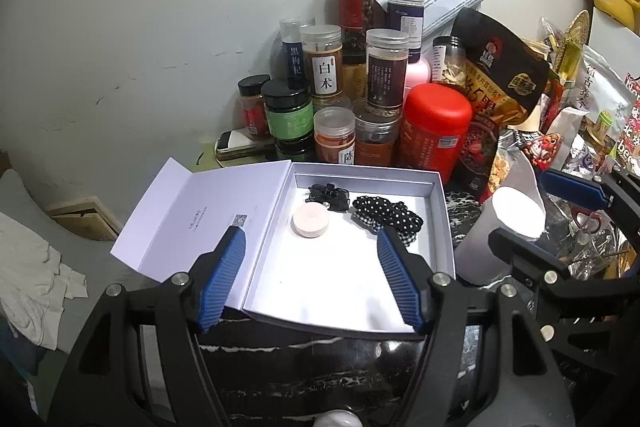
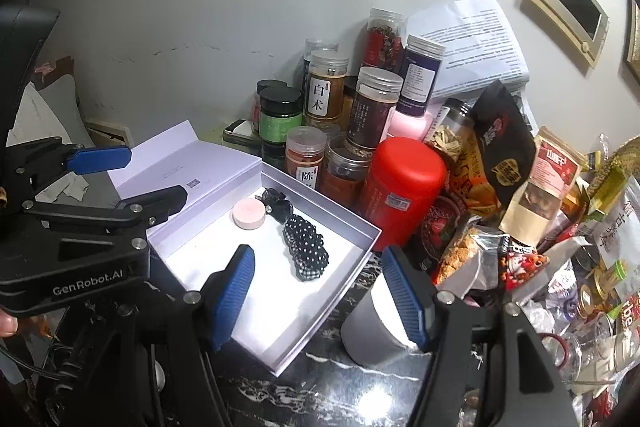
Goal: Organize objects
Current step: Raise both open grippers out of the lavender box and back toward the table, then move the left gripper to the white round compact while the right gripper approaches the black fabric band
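1. I've got both grippers hanging over the white box (image 1: 438, 223), and neither one holds anything. My left gripper (image 1: 308, 279) has its jaws spread fairly wide, with only the box floor showing between the blue pads.
2. My right gripper (image 2: 326, 297) is spread about the same, empty too, with the box's near corner below the gap and its right pad over a grey cup (image 2: 368, 335) just beside the box.
3. Inside the box, along the far side: a pink round case (image 1: 309, 221), a black hair clip (image 1: 328, 195) touching it from behind, and a polka-dot scrunchie (image 1: 386, 217) just to the right.
4. My read is that three things are already stowed and I'm between picks, or close to shutting the lid (image 1: 200, 215), which lies flat open on the left.
5. If more goes in, the near half of the box floor is bare, plenty of room to set something down.
6. Edges to mind: the box walls are low but stiff, so I'd come in from above rather than sliding over the rim.
7. Behind the box the jars (image 1: 326, 67) and the red canister (image 1: 436, 131) crowd right up to it, and bags pile up on the right; the open side is the near one, over the dark marbled tabletop (image 1: 304, 367).
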`<state>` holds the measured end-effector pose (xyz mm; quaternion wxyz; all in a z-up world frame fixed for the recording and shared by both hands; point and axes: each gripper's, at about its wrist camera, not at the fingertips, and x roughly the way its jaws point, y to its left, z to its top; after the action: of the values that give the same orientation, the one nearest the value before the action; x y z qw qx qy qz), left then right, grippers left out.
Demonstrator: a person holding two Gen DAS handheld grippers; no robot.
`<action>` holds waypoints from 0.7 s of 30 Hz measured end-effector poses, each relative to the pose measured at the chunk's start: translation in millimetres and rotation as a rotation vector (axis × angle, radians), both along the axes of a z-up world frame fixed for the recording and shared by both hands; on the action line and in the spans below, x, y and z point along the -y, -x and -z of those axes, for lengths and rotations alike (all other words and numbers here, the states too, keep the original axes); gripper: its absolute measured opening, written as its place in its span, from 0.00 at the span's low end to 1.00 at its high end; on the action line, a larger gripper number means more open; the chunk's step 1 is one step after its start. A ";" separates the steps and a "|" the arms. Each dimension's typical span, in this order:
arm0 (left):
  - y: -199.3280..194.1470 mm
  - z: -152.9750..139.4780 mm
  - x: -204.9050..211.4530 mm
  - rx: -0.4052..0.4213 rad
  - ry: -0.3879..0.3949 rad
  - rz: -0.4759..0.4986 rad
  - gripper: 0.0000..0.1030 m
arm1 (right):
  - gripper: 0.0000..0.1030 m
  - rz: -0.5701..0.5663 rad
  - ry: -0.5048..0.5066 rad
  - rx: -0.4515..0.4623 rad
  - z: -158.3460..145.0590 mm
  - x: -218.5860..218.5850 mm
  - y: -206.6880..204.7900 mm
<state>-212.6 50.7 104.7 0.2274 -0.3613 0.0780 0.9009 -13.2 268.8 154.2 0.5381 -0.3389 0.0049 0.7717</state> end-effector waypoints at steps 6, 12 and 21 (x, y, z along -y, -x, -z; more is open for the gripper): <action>-16.2 -4.5 5.1 -0.009 0.001 0.001 0.66 | 0.66 -0.005 -0.009 -0.003 -0.2 18.3 -6.9; -35.4 -5.4 7.5 -0.024 0.019 0.005 0.66 | 0.66 -0.007 -0.011 -0.008 3.0 32.8 -14.4; -66.3 -4.3 15.5 -0.030 0.013 0.011 0.67 | 0.66 -0.008 -0.004 -0.018 12.2 60.1 -30.0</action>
<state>-146.3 35.3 109.0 0.2286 -0.3486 0.0893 0.9046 16.8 208.7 142.0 0.5357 -0.3310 0.0070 0.7768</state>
